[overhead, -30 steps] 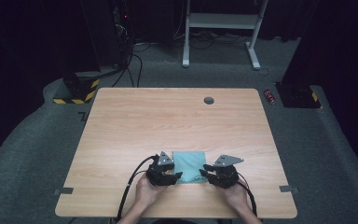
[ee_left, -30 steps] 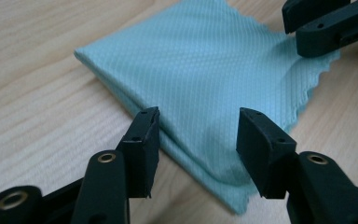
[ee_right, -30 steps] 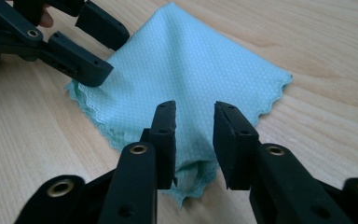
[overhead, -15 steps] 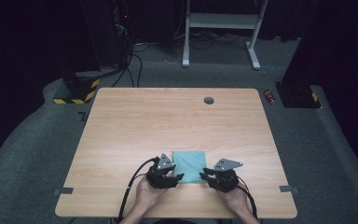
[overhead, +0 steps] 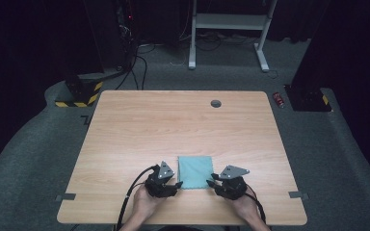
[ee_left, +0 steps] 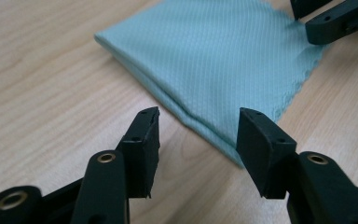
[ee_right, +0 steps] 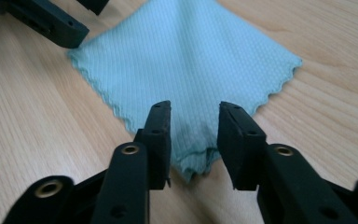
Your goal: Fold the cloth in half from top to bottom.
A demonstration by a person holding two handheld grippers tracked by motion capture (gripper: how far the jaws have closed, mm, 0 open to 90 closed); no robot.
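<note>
A light teal folded cloth (overhead: 195, 171) lies flat on the wooden table (overhead: 173, 125) near its front edge. My left gripper (overhead: 177, 185) rests at the cloth's near left corner. Its jaws (ee_left: 198, 123) stand open astride the folded edge of the cloth (ee_left: 214, 60) without pinching it. My right gripper (overhead: 211, 179) sits at the near right corner. Its jaws (ee_right: 194, 119) have just been opening, and the slightly bunched tip of the cloth (ee_right: 186, 60) lies loose between them. Each gripper view shows the other gripper's black jaws across the cloth.
A small round hole (overhead: 216, 103) sits in the tabletop at the far side. On the floor beyond are a red can (overhead: 279, 99), a yellow-and-black striped base (overhead: 77, 96), cables and a white frame (overhead: 226, 29).
</note>
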